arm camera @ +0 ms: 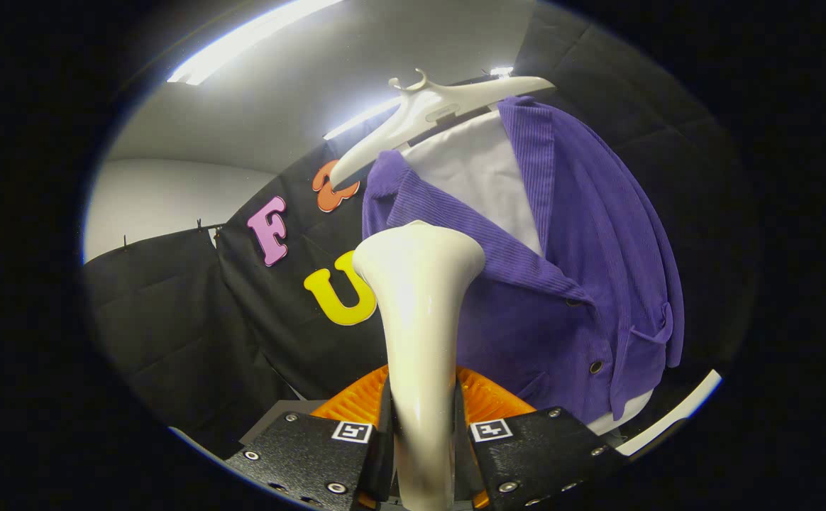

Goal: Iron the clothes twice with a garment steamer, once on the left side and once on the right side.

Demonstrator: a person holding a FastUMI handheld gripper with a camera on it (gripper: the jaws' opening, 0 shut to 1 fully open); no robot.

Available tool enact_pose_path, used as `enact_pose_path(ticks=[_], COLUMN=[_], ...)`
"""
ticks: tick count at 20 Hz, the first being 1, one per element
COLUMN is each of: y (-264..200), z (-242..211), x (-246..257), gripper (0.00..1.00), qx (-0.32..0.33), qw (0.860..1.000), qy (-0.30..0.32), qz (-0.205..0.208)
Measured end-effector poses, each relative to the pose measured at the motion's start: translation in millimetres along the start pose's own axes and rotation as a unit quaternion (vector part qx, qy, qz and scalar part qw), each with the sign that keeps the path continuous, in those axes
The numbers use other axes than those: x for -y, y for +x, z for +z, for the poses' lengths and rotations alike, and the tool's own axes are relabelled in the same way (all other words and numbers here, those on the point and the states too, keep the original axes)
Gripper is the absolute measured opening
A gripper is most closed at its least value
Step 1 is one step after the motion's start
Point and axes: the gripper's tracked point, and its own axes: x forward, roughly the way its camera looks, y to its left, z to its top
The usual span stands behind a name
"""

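Two fingers of the gripper (421, 443) clench the cream plastic garment steamer (419, 312) handle. Its flared head sits at 12 o'clock ahead, near the purple corduroy jacket (583, 284) on the white plastic hanger (427, 113). Keep the head flat, stroking slowly downward.

Up top, a white plastic hanger (427, 113) carries the load, tilted against the black cloth wall. A purple corduroy jacket (583, 248) drapes from it, front open over a white garment (484, 184). The gripper (423, 419) clamps both fingers on a cream, flared garment steamer (420, 298), whose head stands in front of the jacket's collar.
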Motion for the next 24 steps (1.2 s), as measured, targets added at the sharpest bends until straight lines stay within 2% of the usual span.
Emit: enact_pose_path(ticks=[3,6,13,24], y=[0,11,10,7], z=[-26,-41,-109,-206], x=[21,15,60,117], gripper=[0.36,0.36,0.36,0.36], qx=[-0.025,-0.048,-0.104,-0.191], qw=[1.000,0.998,0.991,0.972], qy=[0.007,0.022,0.040,0.055], qz=[-0.017,-0.029,-0.069,-0.122])
